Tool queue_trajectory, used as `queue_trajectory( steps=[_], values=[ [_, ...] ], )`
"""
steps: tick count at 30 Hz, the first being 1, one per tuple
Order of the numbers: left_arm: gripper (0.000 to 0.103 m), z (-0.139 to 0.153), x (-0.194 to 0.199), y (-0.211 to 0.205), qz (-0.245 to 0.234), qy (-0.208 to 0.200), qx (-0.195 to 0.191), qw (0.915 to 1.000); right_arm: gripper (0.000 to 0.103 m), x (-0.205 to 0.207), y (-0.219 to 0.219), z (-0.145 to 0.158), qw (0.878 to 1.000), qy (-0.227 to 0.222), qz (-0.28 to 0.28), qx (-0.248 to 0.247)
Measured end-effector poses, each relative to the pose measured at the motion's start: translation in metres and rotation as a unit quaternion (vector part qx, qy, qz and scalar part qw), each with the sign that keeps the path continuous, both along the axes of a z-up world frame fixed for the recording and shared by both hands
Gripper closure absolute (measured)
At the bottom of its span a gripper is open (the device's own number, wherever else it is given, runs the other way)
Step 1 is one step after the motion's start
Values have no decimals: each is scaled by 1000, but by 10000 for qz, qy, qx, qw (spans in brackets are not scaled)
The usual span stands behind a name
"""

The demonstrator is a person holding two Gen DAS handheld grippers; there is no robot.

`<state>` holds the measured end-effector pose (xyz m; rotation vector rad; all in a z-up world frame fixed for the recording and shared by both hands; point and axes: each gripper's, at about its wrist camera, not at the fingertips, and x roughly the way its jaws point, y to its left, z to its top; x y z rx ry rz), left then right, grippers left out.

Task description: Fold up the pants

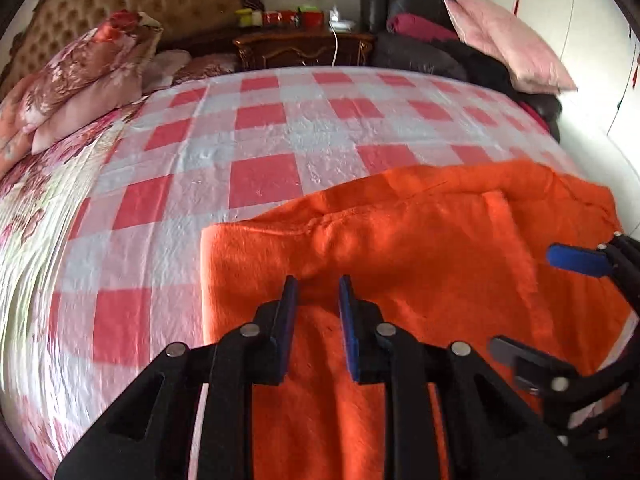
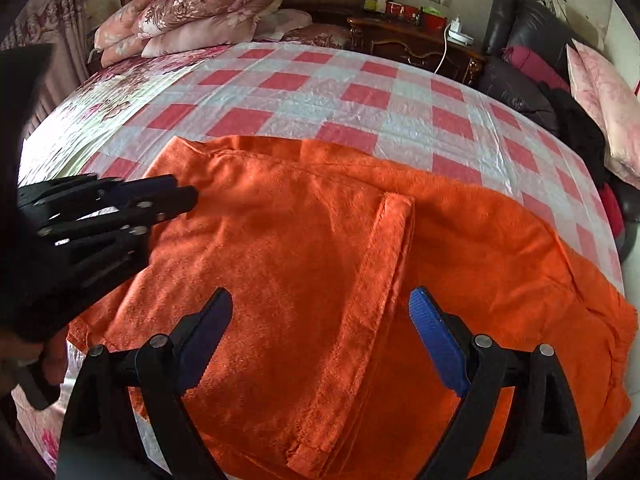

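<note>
Orange fleece pants (image 1: 400, 256) lie folded on the checked bed sheet; they also fill the middle of the right wrist view (image 2: 304, 248), with a leg hem folded over the top (image 2: 392, 232). My left gripper (image 1: 318, 286) hovers low over the left part of the pants, jaws narrowly apart with nothing between them. It shows from the side in the right wrist view (image 2: 176, 196). My right gripper (image 2: 320, 304) is wide open above the pants' middle, empty. It appears at the right edge of the left wrist view (image 1: 560, 300).
The red and white checked sheet (image 1: 260, 140) covers the bed. Floral pillows and quilts (image 1: 80, 80) are stacked at the headboard. A wooden nightstand (image 1: 304, 46) with small items stands behind. Dark cushions and a pink pillow (image 1: 508, 44) sit at the right.
</note>
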<state>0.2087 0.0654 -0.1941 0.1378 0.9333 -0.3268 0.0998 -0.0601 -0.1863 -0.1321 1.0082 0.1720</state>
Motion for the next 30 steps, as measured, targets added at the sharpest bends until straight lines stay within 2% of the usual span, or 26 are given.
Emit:
queue_trajectory(
  steps=[4, 6, 9, 11, 13, 15, 16, 17, 18, 19, 22, 27, 30],
  values=[
    [78, -5, 36, 32, 497, -16, 42, 9988, 15, 2, -9, -14, 9997, 258, -50, 16],
    [63, -1, 45, 45, 976, -69, 465, 9941, 14, 0, -15, -19, 9993, 326, -77, 146],
    [58, 20, 36, 52, 1236, -420, 262, 9911, 13, -2, -16, -19, 9994, 324, 16, 125],
    [38, 27, 19, 42, 1161, -499, 69, 9920, 12, -2, -17, -20, 9994, 325, 11, 128],
    [34, 26, 0, 28, 998, -355, -167, 9942, 11, -2, -17, -20, 9993, 345, -7, 129],
    [34, 18, -21, 12, 902, -40, -377, 9952, 11, -2, -17, -20, 9992, 377, -13, 121],
    [32, 10, -31, 2, 861, 139, -390, 9954, 10, -1, -17, -20, 9991, 411, -9, 116],
    [26, 2, -38, -6, 892, 283, -246, 9953, 5, 0, -17, -20, 9989, 462, -33, 82],
    [25, -6, -44, -9, 1010, 360, -138, 9941, 4, 2, -19, -22, 9986, 525, -61, 52],
    [15, -10, -49, -8, 1313, 357, -300, 9902, 5, 0, -17, -21, 9990, 453, 2, -26],
    [2, -17, -52, -9, 1664, 421, -373, 9844, 5, 0, -17, -23, 9984, 555, -21, 60],
    [2, -21, -46, -16, 1678, 505, -352, 9839, 4, -1, -17, -23, 9979, 603, -212, 67],
    [2, -19, -45, -13, 1586, 445, -262, 9860, 4, -6, -20, -23, 9988, 454, -154, 124]
  ],
)
